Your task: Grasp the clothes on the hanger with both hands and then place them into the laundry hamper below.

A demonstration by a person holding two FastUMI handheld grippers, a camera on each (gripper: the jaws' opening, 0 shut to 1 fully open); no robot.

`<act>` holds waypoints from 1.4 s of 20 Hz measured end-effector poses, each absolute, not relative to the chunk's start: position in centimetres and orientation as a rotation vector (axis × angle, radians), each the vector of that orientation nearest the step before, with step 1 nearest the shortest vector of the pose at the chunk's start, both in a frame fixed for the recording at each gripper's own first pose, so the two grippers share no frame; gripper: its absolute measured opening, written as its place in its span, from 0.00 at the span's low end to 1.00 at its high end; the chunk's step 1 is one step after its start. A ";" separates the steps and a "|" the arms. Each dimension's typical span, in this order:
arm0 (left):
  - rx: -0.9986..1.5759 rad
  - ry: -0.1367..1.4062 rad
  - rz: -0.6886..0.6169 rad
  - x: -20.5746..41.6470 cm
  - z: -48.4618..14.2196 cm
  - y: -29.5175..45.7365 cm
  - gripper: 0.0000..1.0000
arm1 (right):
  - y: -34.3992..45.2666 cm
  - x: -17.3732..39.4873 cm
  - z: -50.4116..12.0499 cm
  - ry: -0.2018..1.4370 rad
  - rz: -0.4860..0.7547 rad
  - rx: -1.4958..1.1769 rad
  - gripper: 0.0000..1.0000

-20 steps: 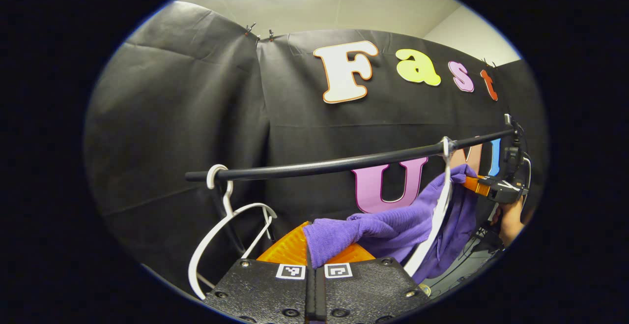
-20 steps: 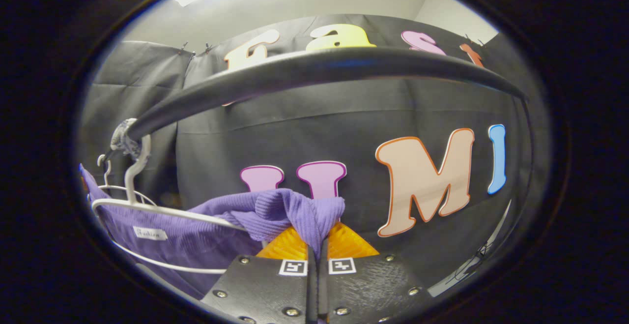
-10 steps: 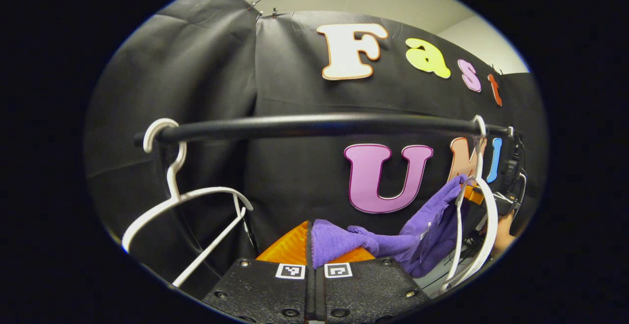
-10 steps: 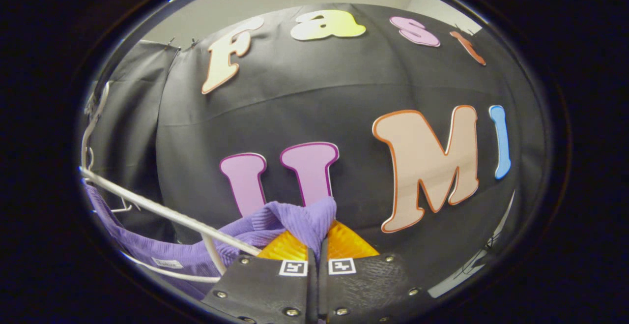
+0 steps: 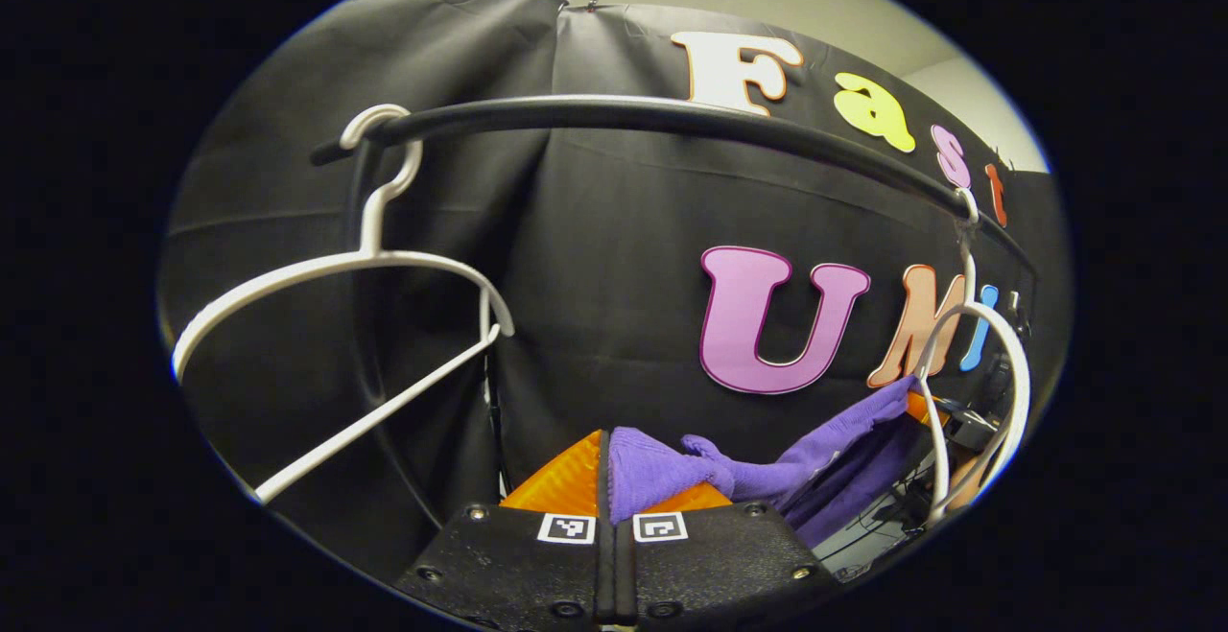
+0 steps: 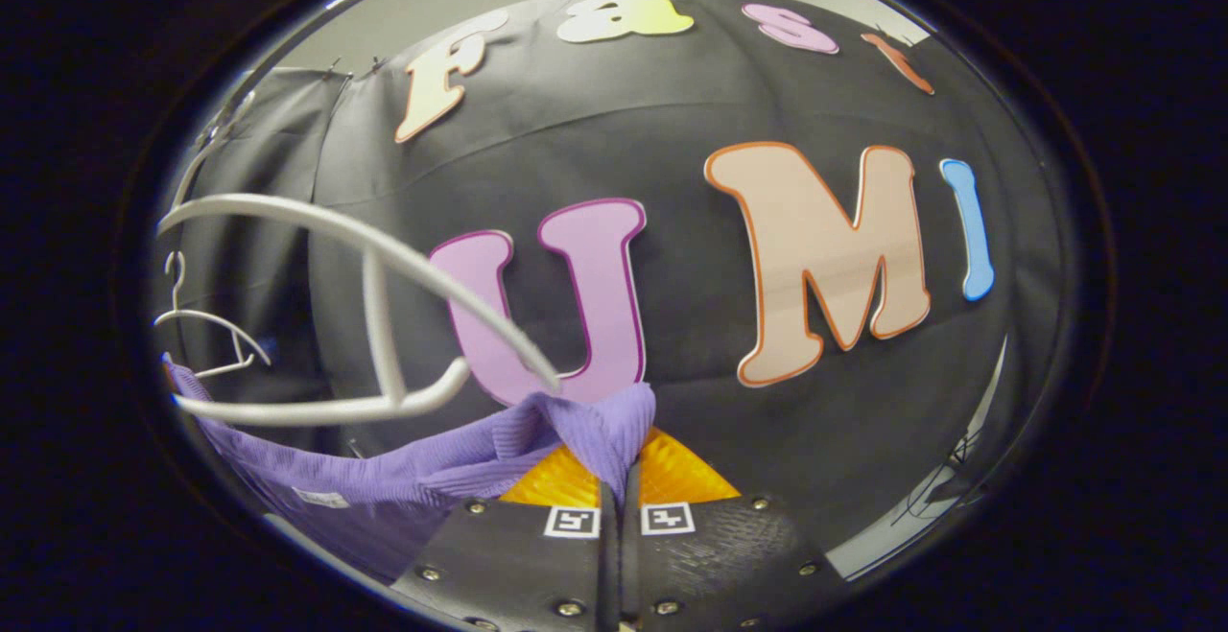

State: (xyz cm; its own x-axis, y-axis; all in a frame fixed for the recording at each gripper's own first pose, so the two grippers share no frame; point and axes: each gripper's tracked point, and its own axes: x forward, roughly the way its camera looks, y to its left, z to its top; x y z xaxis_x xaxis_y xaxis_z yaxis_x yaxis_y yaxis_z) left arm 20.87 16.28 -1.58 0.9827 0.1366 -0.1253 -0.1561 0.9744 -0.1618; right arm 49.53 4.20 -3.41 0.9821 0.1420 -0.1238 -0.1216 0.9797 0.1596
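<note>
Both tools, left tool (image 5: 614, 479) and right tool (image 6: 619, 474), clamp the purple garment (image 5: 767, 469) stretched below a white hanger (image 6: 384, 325).

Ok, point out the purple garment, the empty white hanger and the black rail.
purple garment (image 5: 758, 474), left gripper view, on the stretched knit between the tools.
empty white hanger (image 5: 317, 268), left gripper view, on its upper arm.
black rail (image 5: 614, 114), left gripper view, mid-bar.

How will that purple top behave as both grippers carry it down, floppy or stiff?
Probably floppy: the purple top sags between the left gripper and right gripper. Its ribbed knit likely grips rather than slips. It looks light, folding easily.
</note>
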 end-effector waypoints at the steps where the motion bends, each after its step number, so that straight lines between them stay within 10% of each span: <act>1: -0.173 0.128 0.162 19.9 -2.5 16.5 0.01 | 4.3 48.7 -4.7 0.160 0.146 0.150 0.02; 28: -0.173 0.162 -0.274 6.7 -5.4 8.6 0.00 | 7.5 18.0 -3.1 0.228 -0.065 0.098 0.06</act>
